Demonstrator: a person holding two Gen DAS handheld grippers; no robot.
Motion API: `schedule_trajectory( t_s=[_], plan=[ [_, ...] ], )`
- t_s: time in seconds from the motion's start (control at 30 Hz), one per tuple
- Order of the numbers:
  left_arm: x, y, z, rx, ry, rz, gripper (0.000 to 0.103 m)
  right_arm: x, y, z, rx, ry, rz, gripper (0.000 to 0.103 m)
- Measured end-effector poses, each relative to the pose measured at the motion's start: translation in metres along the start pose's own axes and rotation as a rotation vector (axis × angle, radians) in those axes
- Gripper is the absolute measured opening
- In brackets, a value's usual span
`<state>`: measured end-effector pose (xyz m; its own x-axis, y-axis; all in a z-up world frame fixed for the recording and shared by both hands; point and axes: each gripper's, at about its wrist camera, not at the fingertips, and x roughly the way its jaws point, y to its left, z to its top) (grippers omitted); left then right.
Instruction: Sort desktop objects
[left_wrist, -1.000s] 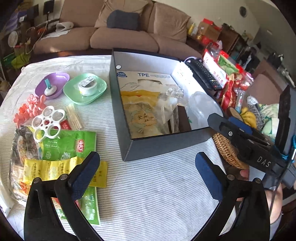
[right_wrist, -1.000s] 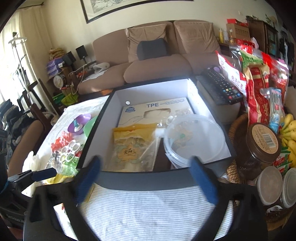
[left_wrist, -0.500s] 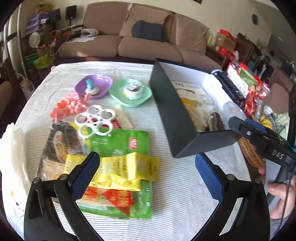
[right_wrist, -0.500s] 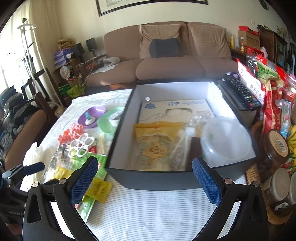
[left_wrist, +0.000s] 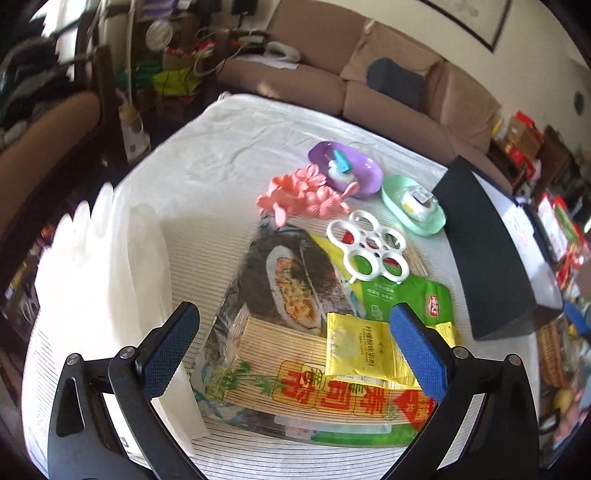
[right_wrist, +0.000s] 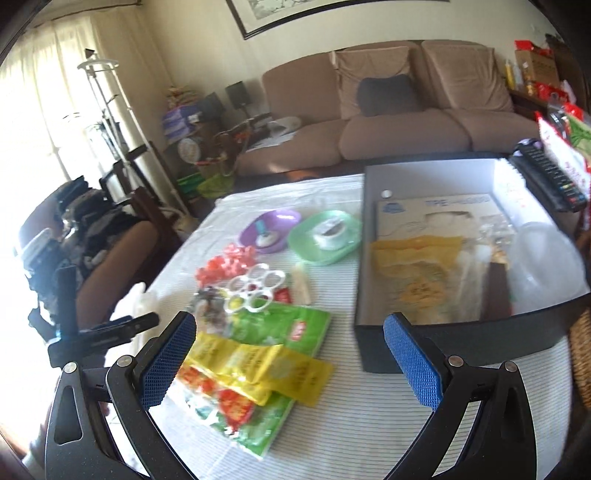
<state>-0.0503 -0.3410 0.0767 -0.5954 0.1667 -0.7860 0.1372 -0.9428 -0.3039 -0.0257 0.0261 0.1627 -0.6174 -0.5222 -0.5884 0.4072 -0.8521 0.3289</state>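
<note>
Having swung left, open left tongs (left_wrist: 295, 347) now frame the sushi-mat packet (left_wrist: 295, 354).

Left gripper (left_wrist: 295, 350) and right gripper (right_wrist: 290, 358) both spread wide, holding nothing

Two dishes (left_wrist: 345, 170) (left_wrist: 412, 210), one black box (right_wrist: 469, 243), one white ring holder (left_wrist: 369, 251).

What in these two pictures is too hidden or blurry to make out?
- Black box, left wrist view: its near wall hides the contents.
- Green packet, left wrist view: mostly covered by the yellow packet and white ring tray.
- Printing on the packets, right wrist view: blurred.
- Wicker basket, right wrist view: cut off by the edge.
</note>
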Motion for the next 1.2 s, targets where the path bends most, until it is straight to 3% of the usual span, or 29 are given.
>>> schedule_trajectory(
  t_s=[0.13, 0.23, 0.3, 0.33, 0.37, 0.5, 0.67, 0.8, 0.9, 0.97, 1.03, 1.1, 1.13, 1.2],
  plan=[
    [0.006, -0.001, 0.011, 0.008, 0.018, 0.017, 0.103, 0.021, 0.025, -0.016, -0.059, 0.042, 0.036, 0.103],
    [0.003, -0.008, 0.022, 0.037, -0.002, 0.021, 0.103, 0.045, 0.05, -0.024, -0.14, 0.059, -0.003, 0.1],
    [0.001, -0.01, 0.028, 0.05, -0.021, 0.043, 0.103, 0.07, 0.065, -0.022, -0.182, 0.094, -0.027, 0.081],
    [0.002, -0.01, 0.03, 0.046, -0.021, 0.04, 0.103, 0.082, 0.069, -0.019, -0.189, 0.109, -0.034, 0.062],
    [0.004, -0.009, 0.032, 0.039, -0.014, 0.03, 0.103, 0.099, 0.072, -0.013, -0.192, 0.132, -0.049, 0.052],
    [0.007, -0.007, 0.034, 0.027, 0.005, 0.019, 0.103, 0.171, 0.061, 0.004, -0.186, 0.25, -0.192, 0.051],
    [0.001, 0.0, 0.039, -0.015, 0.005, -0.022, 0.103, 0.227, 0.032, 0.01, -0.186, 0.326, -0.357, 0.033],
    [0.001, 0.008, 0.04, -0.049, 0.021, -0.047, 0.103, 0.251, 0.013, 0.005, -0.152, 0.372, -0.337, 0.033],
    [0.001, 0.009, 0.04, -0.051, 0.028, -0.059, 0.103, 0.253, 0.016, 0.005, -0.198, 0.338, -0.35, 0.035],
    [0.001, 0.008, 0.039, -0.053, 0.031, -0.066, 0.103, 0.254, 0.017, 0.007, -0.231, 0.331, -0.391, 0.054],
    [0.0, 0.008, 0.039, -0.058, 0.034, -0.077, 0.103, 0.254, 0.008, 0.011, -0.155, 0.341, -0.348, 0.054],
    [0.0, 0.008, 0.04, -0.064, 0.033, -0.085, 0.103, 0.252, -0.007, 0.012, -0.034, 0.355, -0.259, 0.04],
    [-0.001, 0.008, 0.04, -0.069, 0.033, -0.088, 0.103, 0.251, -0.008, 0.012, -0.04, 0.361, -0.274, 0.022],
    [-0.002, 0.009, 0.04, -0.078, 0.032, -0.095, 0.103, 0.247, -0.007, 0.01, -0.067, 0.374, -0.269, 0.015]
  ],
)
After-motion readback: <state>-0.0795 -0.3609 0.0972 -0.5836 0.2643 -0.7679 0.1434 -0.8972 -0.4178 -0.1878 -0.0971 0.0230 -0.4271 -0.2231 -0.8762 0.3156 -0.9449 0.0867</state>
